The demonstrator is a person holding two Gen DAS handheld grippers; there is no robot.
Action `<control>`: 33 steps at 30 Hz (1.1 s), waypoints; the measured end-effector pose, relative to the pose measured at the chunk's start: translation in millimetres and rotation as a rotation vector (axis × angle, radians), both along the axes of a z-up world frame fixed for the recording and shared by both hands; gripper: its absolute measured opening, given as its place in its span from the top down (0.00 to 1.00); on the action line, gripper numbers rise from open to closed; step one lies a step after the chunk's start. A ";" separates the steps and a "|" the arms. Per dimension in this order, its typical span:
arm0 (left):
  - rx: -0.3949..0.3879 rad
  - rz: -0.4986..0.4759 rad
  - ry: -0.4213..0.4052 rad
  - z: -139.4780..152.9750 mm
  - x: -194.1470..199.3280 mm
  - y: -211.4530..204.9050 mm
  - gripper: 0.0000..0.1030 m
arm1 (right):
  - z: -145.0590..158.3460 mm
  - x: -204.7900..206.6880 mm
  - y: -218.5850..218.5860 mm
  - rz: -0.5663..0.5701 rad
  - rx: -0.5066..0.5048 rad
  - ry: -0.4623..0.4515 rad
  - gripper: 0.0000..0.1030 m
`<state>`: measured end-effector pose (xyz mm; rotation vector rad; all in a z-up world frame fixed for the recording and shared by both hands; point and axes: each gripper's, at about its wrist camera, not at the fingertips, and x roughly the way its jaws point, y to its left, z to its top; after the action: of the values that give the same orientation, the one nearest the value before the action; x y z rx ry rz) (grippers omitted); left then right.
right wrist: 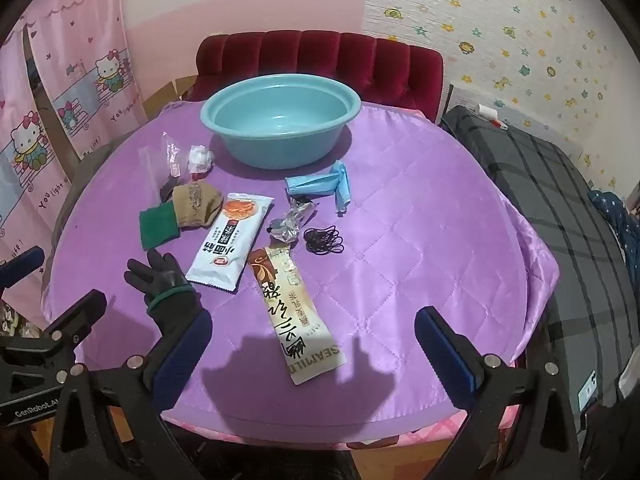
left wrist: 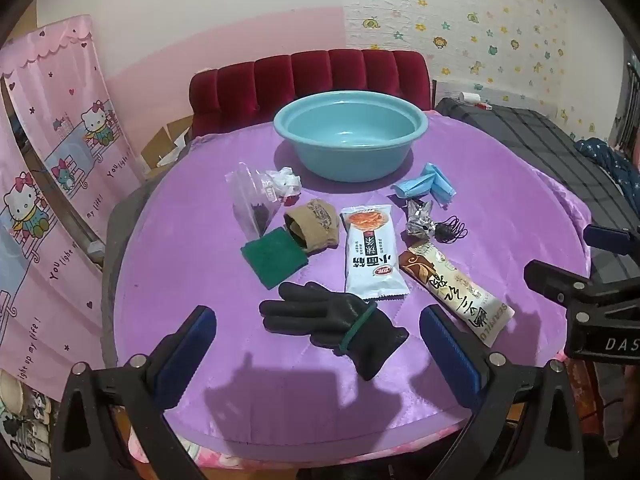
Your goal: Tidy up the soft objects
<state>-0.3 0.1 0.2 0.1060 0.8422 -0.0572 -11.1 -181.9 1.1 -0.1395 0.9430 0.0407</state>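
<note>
The left gripper (left wrist: 318, 348) hangs above the near edge of the table (left wrist: 500, 208), tilted down, its jaws spread as wide as they go and holding nothing. Directly between and just beyond its blue pads (left wrist: 450, 352) lies the black glove (left wrist: 332, 320), a green band around its wrist, fingers pointing away to the left and cuff towards the near right, so its long axis runs slantwise across the line of the jaws. That is the relation the next move likely turns on: the glove sits squarely ahead of this gripper and near it, and a short drop forward would bring the pads to either side of the wrist.

The right gripper (right wrist: 312, 354) is likewise fully open and empty, hovering over the near end of the long brown-and-cream snack packet (right wrist: 298, 312), whose length runs away from it towards the table's middle. From this side the glove lies off by its left finger, so the left hand is the better placed for it.

Farther out sit the white noodle packet (left wrist: 370, 256), the tan sock with green cloth (left wrist: 296, 240), blue folded masks (left wrist: 426, 186), and, at the far edge, the empty teal basin (left wrist: 348, 136), probably the place where the soft things are to go
</note>
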 end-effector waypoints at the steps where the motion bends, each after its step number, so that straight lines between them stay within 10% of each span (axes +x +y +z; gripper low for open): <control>1: -0.007 -0.002 0.005 -0.1 0.0 0.2 0.00 | 0.2 -0.2 -0.5 -0.003 -0.003 -0.002 0.00; 33: 0.029 -0.023 0.004 4.8 -4.4 -9.6 0.00 | 3.5 -6.9 -2.9 0.012 0.021 -0.010 0.00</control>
<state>-4.7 -9.5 5.0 0.1428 0.8460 -0.0673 -18.1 -184.8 4.6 -0.1258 0.9315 0.0609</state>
